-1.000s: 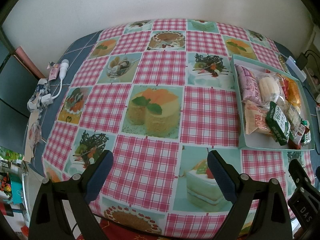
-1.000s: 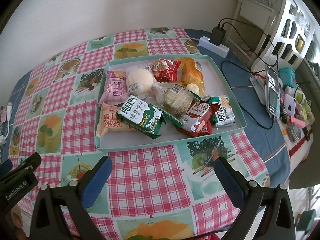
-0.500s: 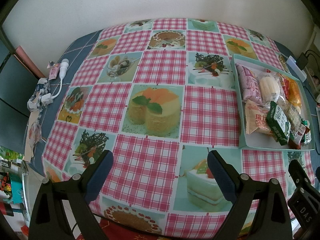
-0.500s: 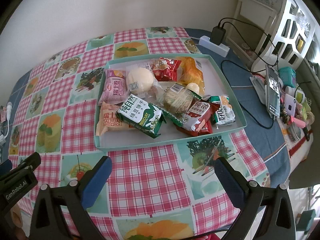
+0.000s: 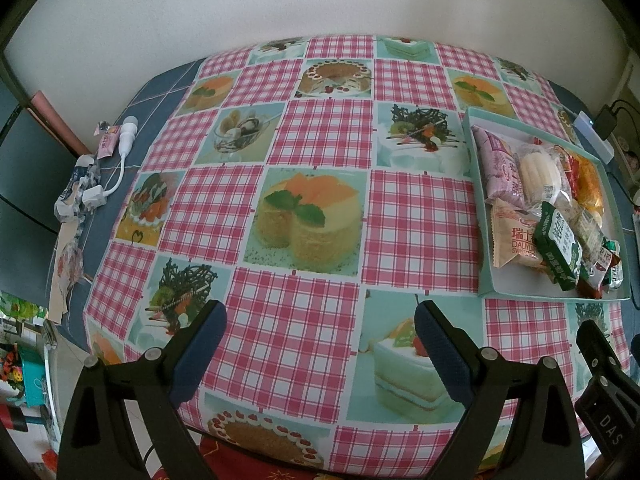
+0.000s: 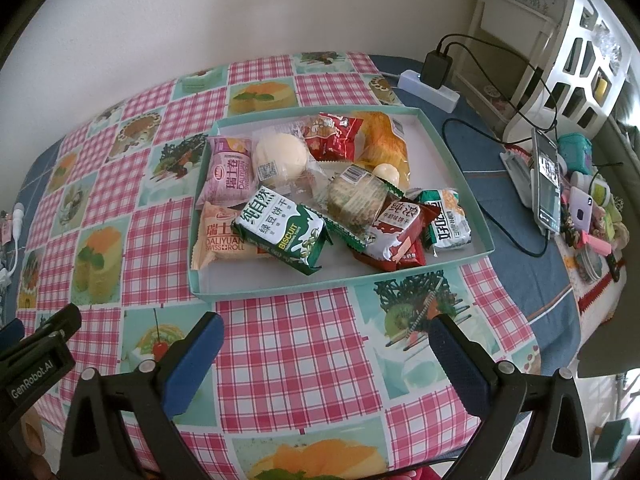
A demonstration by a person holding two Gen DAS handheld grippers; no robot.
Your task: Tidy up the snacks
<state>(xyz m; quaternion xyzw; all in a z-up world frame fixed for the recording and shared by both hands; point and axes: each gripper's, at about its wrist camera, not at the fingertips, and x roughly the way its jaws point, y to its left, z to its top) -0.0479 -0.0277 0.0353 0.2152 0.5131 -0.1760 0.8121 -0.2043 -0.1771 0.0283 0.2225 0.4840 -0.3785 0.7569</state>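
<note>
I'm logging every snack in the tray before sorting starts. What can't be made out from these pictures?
- Right wrist view: the clear packet in the tray is half buried under the green biscuit pack; contents unclear.
- The orange Swiss roll has its label partly covered by that pack.
- Left wrist view: the tray's far side is squeezed at the fisheye edge, so packs overlap.
- The right claw and left claw hide the nearest cloth.

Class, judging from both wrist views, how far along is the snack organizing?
Done: nothing visibly sorted; packets such as the green biscuit packet lie jumbled in the shallow teal cardboard tray. In hand: nothing; left gripper and right gripper are open, short of the tray. Left: all sorting.
</note>
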